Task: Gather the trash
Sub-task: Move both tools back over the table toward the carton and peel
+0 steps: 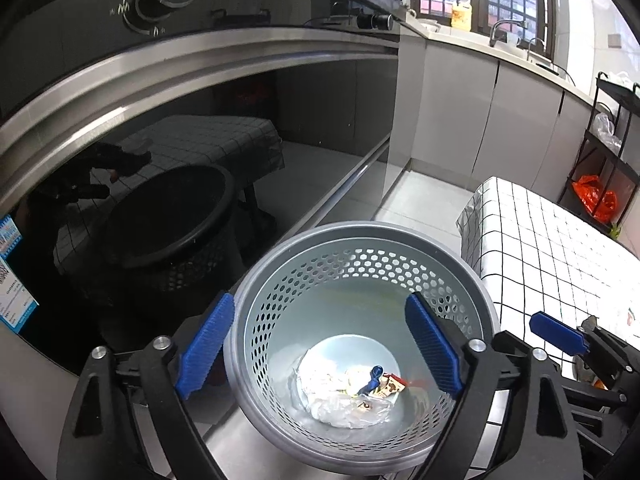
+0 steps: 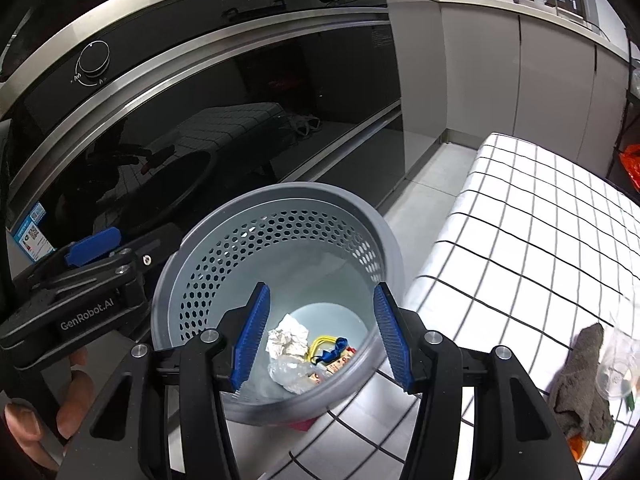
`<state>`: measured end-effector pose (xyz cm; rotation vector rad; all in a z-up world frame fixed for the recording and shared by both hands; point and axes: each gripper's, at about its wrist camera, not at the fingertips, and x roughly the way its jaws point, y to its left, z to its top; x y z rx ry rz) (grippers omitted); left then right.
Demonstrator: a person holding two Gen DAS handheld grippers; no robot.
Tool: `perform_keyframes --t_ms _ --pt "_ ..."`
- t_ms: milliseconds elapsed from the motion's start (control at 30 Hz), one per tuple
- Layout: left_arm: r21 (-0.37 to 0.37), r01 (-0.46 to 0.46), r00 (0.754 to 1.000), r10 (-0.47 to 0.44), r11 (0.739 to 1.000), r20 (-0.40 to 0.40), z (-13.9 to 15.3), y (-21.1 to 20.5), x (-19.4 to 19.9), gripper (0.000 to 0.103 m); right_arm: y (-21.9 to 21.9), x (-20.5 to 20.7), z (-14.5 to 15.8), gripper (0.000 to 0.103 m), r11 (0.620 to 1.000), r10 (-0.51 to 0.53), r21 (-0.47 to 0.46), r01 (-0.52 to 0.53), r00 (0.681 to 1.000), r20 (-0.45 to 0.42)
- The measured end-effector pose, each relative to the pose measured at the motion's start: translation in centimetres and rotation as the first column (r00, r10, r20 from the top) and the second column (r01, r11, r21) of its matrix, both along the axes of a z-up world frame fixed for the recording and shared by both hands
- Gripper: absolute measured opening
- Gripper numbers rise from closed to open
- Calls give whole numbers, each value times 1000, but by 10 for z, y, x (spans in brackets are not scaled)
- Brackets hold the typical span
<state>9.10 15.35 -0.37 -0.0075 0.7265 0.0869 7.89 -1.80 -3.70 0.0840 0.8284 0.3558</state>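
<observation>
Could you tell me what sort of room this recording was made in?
Most likely a home kitchen: a built-in oven with control knob, a countertop with sink tap by the window, and a table under a checked cloth.

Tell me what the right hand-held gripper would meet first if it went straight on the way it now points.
Probably the trash at the bottom of the bin. The right hand-held gripper points down into the bin's open mouth, jaws open and empty; depth is unclear, so the bin's inner wall might come first.
</observation>
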Motion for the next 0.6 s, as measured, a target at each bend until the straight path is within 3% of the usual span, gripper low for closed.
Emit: perform_keyframes --t_ms 300,400,600 --pt "-42 62 997 -60 997 41 11 -13 -15 96 -32 -37 4 56 997 -76 -8 76 997 17" --pt "-85 105 993 -101 991 59 16 -20 -23 96 -49 -55 5 59 994 -106 -5 107 994 29" --pt "-89 189 979 -181 978 92 26 -52 -45 96 -93 -93 12 59 983 -175 -41 177 984 46"
